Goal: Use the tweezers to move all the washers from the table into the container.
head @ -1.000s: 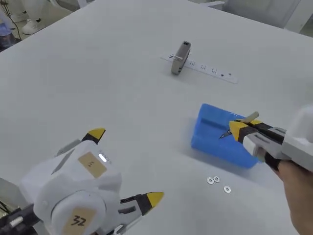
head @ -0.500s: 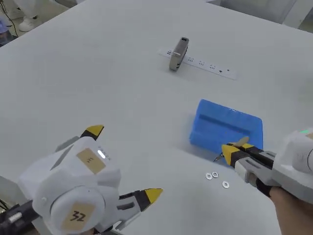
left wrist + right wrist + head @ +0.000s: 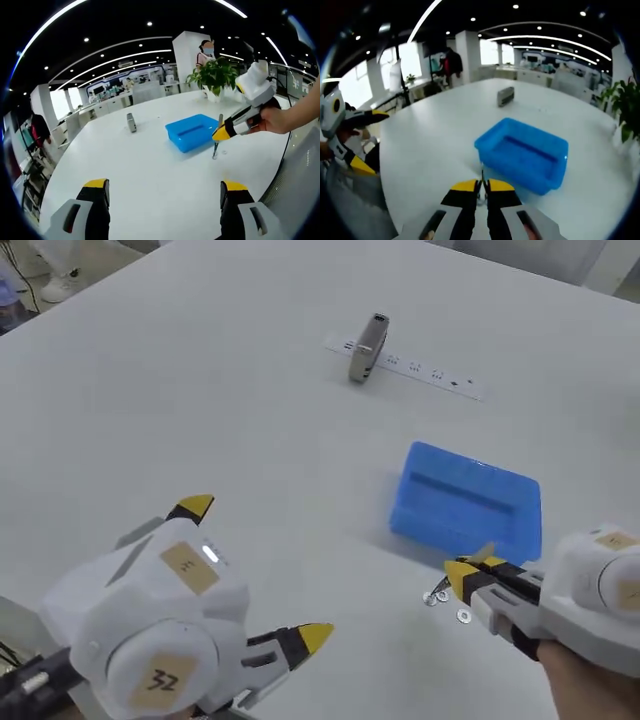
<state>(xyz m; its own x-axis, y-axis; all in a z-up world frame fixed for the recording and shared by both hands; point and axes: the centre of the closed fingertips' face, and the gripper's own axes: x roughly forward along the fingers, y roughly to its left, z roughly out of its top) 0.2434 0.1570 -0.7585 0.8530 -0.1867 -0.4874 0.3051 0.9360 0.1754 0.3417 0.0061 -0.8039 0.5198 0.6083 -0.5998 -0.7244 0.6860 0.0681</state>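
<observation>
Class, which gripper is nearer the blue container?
Right. The right gripper, holding tweezers, sits by the near edge of the blue container; the left gripper hangs well off to its left.

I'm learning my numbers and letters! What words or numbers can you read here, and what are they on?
"32": on the round back end of the left tool.
Tan sticker on that tool: too blurred to read.
Power strip markings: too small to read.
Label on the right tool: too small to read.

Washers (image 3: pixel 441 595) beside container (image 3: pixel 468 502), on table (image 3: pixel 250 440)
</observation>
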